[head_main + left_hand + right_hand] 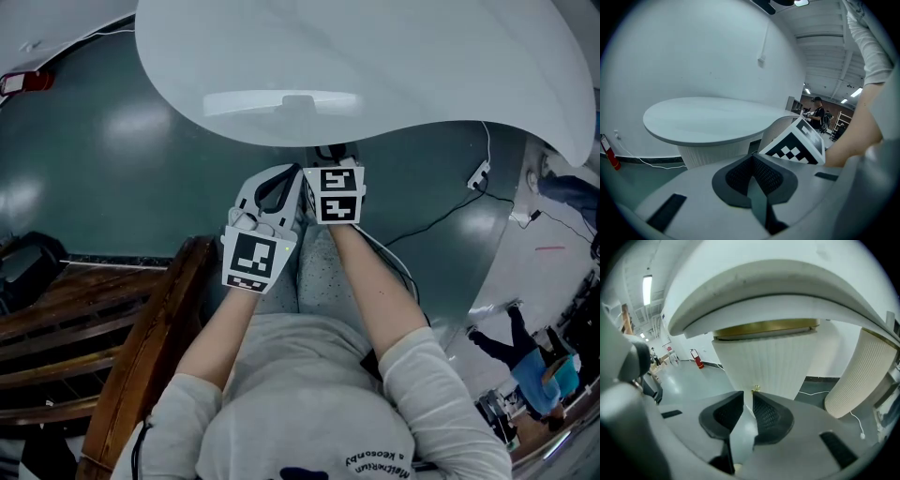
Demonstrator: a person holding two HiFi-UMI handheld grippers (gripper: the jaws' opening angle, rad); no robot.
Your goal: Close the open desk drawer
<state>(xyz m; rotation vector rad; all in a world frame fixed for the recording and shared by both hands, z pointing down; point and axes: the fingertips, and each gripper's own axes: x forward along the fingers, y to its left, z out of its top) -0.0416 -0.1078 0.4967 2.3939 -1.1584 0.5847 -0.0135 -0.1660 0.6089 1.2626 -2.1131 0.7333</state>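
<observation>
The white, round-edged desk (375, 56) fills the top of the head view, standing on a dark green floor (112, 169). Under its top the right gripper view shows a brass-coloured band (766, 326) and below that a white ribbed pedestal (764, 362). A second ribbed column (862, 376) stands off to the right of the pedestal. A seated person in a grey sweatshirt (309, 394) reaches both bare forearms toward the desk's near edge, beside a dark wooden chair (141, 347) on the person's left. The two grippers are held close side by side just short of that near edge. The left gripper (752, 160) is clenched on nothing, its ribbed pads meeting at the tips, and it points across at the desk's rim. The right gripper's marker cube (796, 143) sits just beside it. The right gripper (748, 394) is released, with a narrow gap between its pads and nothing in that gap, and it points under the desk top at the pedestal. Which part of the ribbed face is the drawer cannot be told. Its only sign is a small gold knob (755, 389) on that face, just beyond the right gripper's tips and in line with the gap. A black cable (441, 211) trails over the floor at the desk's right side, and a red fire extinguisher (698, 360) stands by the far wall.
</observation>
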